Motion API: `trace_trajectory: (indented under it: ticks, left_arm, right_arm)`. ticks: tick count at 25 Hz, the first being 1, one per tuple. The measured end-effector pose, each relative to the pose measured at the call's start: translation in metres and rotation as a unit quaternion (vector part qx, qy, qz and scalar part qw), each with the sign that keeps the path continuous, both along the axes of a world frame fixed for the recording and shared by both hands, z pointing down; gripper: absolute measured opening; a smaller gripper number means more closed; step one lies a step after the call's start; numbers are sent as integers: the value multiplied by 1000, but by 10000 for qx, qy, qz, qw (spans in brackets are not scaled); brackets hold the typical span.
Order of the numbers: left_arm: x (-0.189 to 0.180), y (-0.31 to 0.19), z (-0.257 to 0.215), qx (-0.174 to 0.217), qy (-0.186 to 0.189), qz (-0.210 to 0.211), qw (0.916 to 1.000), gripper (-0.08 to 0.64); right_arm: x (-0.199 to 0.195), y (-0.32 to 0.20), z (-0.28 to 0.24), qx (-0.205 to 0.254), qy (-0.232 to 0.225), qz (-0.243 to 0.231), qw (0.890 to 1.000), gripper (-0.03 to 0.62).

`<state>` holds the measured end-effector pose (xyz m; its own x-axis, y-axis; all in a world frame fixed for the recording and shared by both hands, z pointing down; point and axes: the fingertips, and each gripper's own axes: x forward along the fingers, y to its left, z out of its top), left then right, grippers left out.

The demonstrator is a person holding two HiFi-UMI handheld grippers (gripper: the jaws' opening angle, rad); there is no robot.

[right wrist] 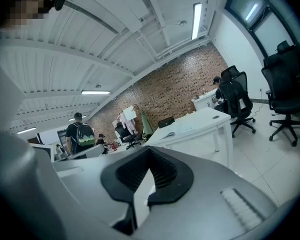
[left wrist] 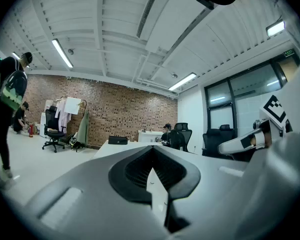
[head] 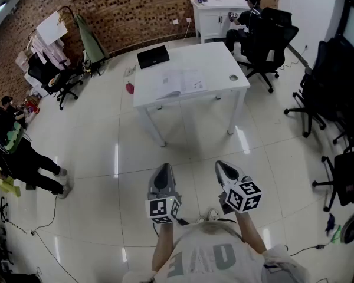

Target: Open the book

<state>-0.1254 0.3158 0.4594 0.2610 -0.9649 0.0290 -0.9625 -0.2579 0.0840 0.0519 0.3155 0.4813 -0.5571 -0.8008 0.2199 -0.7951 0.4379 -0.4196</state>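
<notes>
While both claws are held over the tiled floor (head: 100,146), the left gripper (head: 163,171) is seen clenched, its jaws pressed together with nothing between them. The right gripper (head: 225,168) is likewise clenched and empty, just beside the left one. The book (head: 181,82) is found lying spread open on the white table (head: 224,58), well ahead of both claws, with a black laptop (head: 153,56) beyond it.

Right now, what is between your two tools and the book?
In the head view, only shiny floor and the table edge lie between the left tool, the right tool and the book.
</notes>
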Motion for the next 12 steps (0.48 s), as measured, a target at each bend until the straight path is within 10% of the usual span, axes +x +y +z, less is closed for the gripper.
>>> trace_trajectory:
  ticks: [12]
  left_arm:
    - [12,-5,-1,0,-11,39,10000,20]
  right_arm:
    - [14,-5,-6,77,-235,110,9996,3]
